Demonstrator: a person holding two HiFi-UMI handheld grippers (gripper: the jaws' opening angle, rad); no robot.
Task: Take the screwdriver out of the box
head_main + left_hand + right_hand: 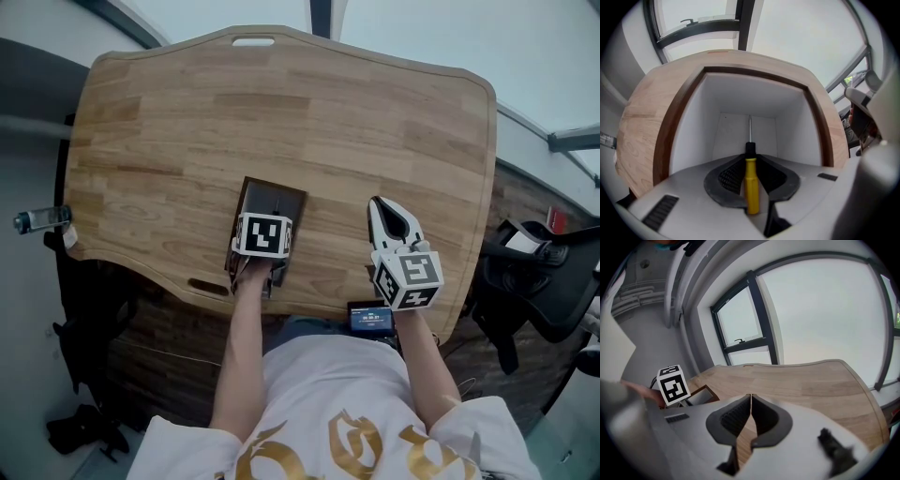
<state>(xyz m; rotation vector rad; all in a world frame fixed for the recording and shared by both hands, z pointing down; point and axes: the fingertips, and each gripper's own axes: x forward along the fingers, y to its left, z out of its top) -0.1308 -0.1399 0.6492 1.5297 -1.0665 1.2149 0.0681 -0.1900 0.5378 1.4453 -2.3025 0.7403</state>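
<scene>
A dark wooden box (281,193) with white inner walls (689,140) stands on the wooden table (375,122) near its front edge. My left gripper (262,234) points straight down into the box. In the left gripper view its jaws (750,158) are closed on the yellow handle of the screwdriver (751,183); the black collar and metal shaft (750,126) point toward the box floor. To the right of the box, my right gripper (386,214) hovers over bare table, shut with nothing between its pads (751,397).
A clear bottle (39,219) sticks out at the table's left edge. A small device with a lit screen (370,319) sits at the front edge by my right wrist. A black chair (544,272) stands to the right of the table.
</scene>
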